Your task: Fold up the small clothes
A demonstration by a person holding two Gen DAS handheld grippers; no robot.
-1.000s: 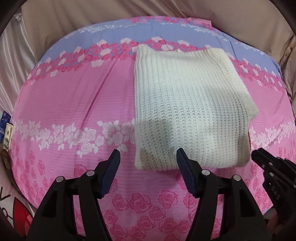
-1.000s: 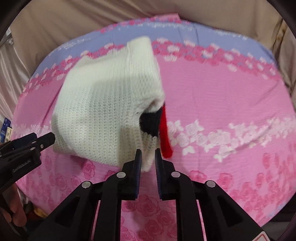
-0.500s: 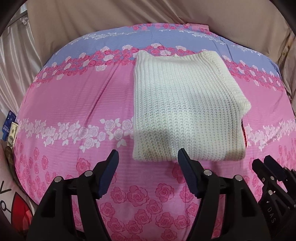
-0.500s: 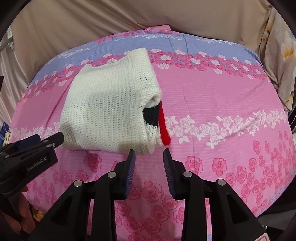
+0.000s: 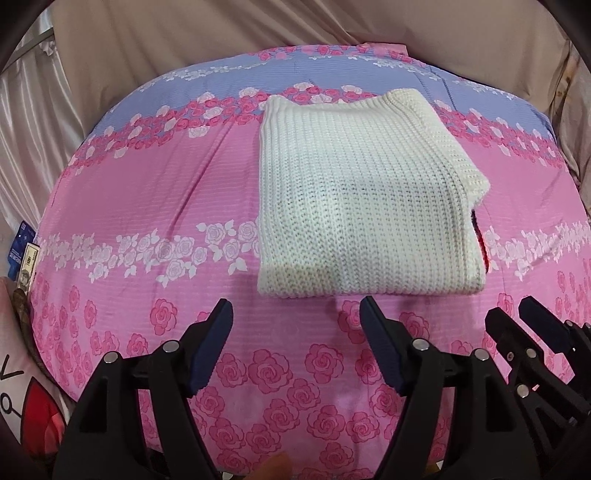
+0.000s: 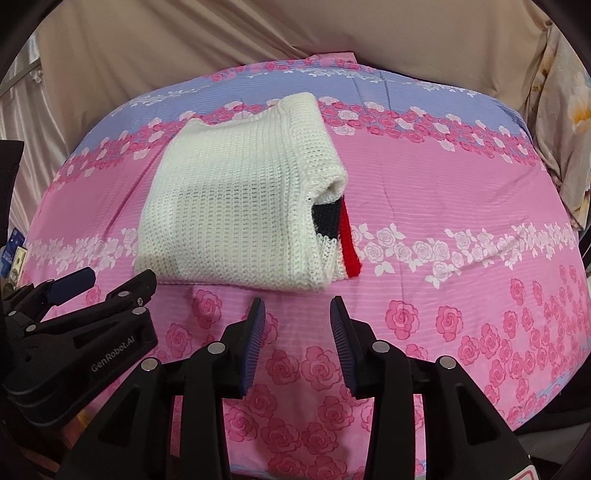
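A white knitted sweater [image 5: 362,199] lies folded into a rectangle on the pink floral bedspread [image 5: 147,184]. In the right wrist view the sweater [image 6: 240,199] shows a dark blue and red striped part at its open right end. My left gripper [image 5: 295,314] is open and empty, just in front of the sweater's near edge. My right gripper [image 6: 297,306] is open and empty, in front of the sweater's near right corner. The left gripper also shows at the left of the right wrist view [image 6: 107,284], and the right gripper at the right of the left wrist view [image 5: 513,314].
Beige curtain fabric [image 5: 184,33] hangs behind the bed. A floral pillow [image 6: 565,122] lies at the right edge. Small cards and a cushion [image 5: 22,254] sit by the bed's left side.
My right gripper let go of the sweater's corner, opened and pulled back. The sweater settled flat. My left gripper drew back slightly, staying open.
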